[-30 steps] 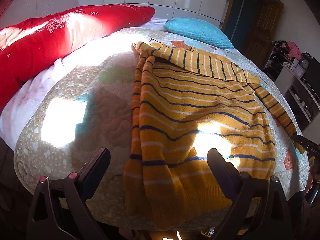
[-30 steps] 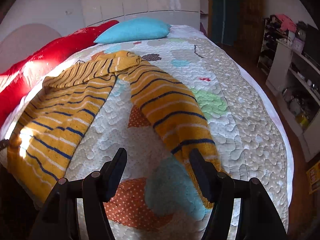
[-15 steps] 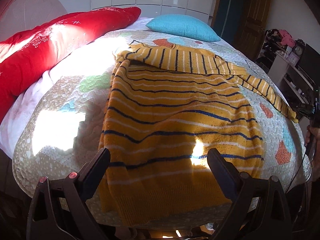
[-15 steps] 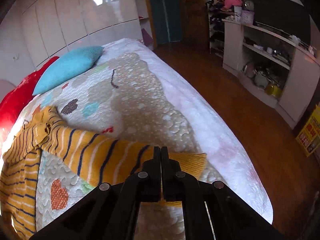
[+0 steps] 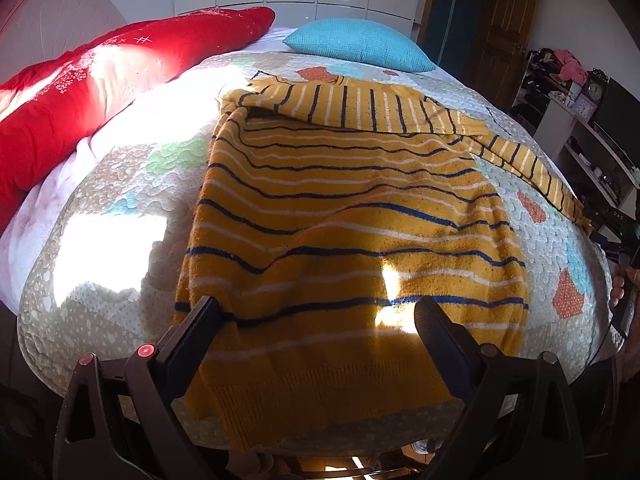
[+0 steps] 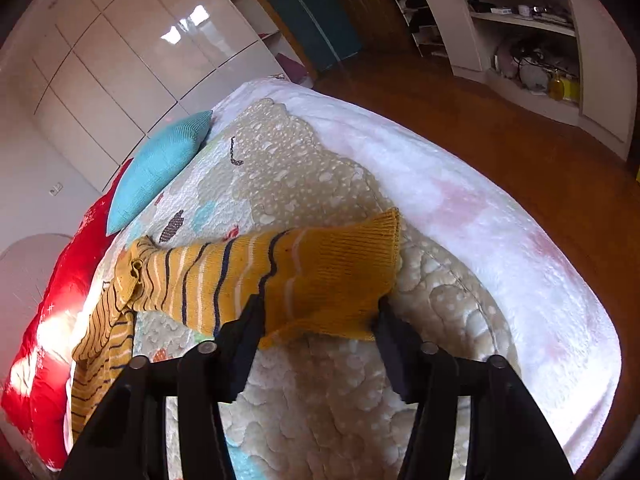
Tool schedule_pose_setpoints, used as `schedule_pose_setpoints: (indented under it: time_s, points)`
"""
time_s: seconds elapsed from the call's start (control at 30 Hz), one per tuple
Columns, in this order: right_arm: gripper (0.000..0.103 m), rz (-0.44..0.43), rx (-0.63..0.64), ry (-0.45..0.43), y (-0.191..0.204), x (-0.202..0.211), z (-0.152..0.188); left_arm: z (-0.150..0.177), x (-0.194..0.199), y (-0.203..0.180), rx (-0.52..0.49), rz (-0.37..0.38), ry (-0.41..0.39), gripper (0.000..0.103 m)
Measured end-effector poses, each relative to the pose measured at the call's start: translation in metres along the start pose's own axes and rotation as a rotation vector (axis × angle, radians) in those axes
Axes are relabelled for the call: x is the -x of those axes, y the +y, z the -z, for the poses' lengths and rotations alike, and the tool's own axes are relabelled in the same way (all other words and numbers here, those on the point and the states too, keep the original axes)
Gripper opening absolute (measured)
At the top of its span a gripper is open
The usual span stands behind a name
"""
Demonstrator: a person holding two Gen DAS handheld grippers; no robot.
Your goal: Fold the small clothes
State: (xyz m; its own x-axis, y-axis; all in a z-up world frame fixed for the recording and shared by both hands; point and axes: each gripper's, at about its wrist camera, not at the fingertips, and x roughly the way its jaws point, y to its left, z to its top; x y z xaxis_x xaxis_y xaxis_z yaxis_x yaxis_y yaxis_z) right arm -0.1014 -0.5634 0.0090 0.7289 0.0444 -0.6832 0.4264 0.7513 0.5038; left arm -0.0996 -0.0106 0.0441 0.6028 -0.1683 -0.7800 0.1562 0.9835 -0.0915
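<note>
A mustard-yellow sweater (image 5: pixel 340 240) with navy and white stripes lies flat on the quilted bed (image 5: pixel 120 200), hem toward me. My left gripper (image 5: pixel 316 320) hovers open just over the hem, nothing between its fingers. One sleeve runs across the top of the sweater's body. The other sleeve (image 6: pixel 280 276) stretches out sideways, and its cuff (image 6: pixel 360 256) lies on the quilt near the bed's side edge. My right gripper (image 6: pixel 316 312) is at that cuff with its jaws opening. The cuff sits in the gap between them, and the pads stand off from the knit.
A red duvet (image 5: pixel 80 92) and a turquoise pillow (image 5: pixel 356 42) lie at the head of the bed. Beyond the bed's right edge are wooden floor (image 6: pixel 520 152) and a white shelf unit (image 6: pixel 540 40). A person's hand (image 5: pixel 618 288) shows at the right edge.
The right gripper closed on the sleeve cuff, drew the sleeve out sideways while rolling, and has now parted its jaws. The sweater's body lies flatter and wider. The left gripper shifted slightly.
</note>
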Motion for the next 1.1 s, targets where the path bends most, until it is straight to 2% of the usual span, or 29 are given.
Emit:
schedule_pose_setpoints:
  time_s: [0.03,0.1,0.2,0.33,0.43,0.53,0.63,0.67,0.77,0.9,0.93,1.0,1.1]
  points:
    - [0.005,-0.029,-0.024,0.024,0.001,-0.007,-0.007,0.0,0.001,0.0,0.002,0.002,0.001,0.097]
    - [0.005,-0.065,-0.066,0.017,0.006,-0.008,-0.022,-0.001,0.002,0.001,0.012,0.012,0.0,0.097]
    - [0.005,-0.172,-0.102,-0.086,0.02,0.023,-0.054,-0.003,0.007,0.002,0.021,0.021,-0.011,0.097]
    - [0.005,-0.3,-0.241,-0.221,0.017,0.069,-0.092,-0.002,0.012,0.003,0.024,0.033,-0.022,0.097]
    - [0.006,-0.321,-0.358,-0.209,0.003,0.066,-0.103,0.001,0.012,0.004,0.032,0.043,-0.023,0.097]
    - [0.012,-0.252,-0.4,-0.116,-0.012,0.039,-0.101,0.003,0.01,0.005,0.035,0.048,-0.013,0.097]
    - [0.037,-0.205,-0.492,-0.062,-0.041,0.015,-0.082,0.003,0.008,0.006,0.034,0.044,-0.008,0.097]
    - [0.041,-0.198,-0.513,-0.062,-0.051,0.012,-0.073,0.003,0.008,0.007,0.036,0.042,-0.008,0.097]
    - [0.042,-0.231,-0.555,-0.071,-0.074,0.013,-0.048,0.003,0.004,0.01,0.043,0.033,0.001,0.097]
    - [0.044,-0.228,-0.547,-0.101,-0.087,0.027,-0.029,0.004,-0.001,0.01,0.048,0.029,0.016,0.097]
    - [0.049,-0.217,-0.528,-0.112,-0.086,0.032,-0.026,0.005,-0.002,0.008,0.043,0.026,0.017,0.097]
    - [0.056,-0.182,-0.435,-0.123,-0.074,0.041,-0.021,0.005,-0.003,0.004,0.027,0.021,0.018,0.097]
    - [0.057,-0.128,-0.191,-0.107,-0.035,0.049,-0.016,0.006,-0.003,-0.002,0.003,0.017,0.019,0.097]
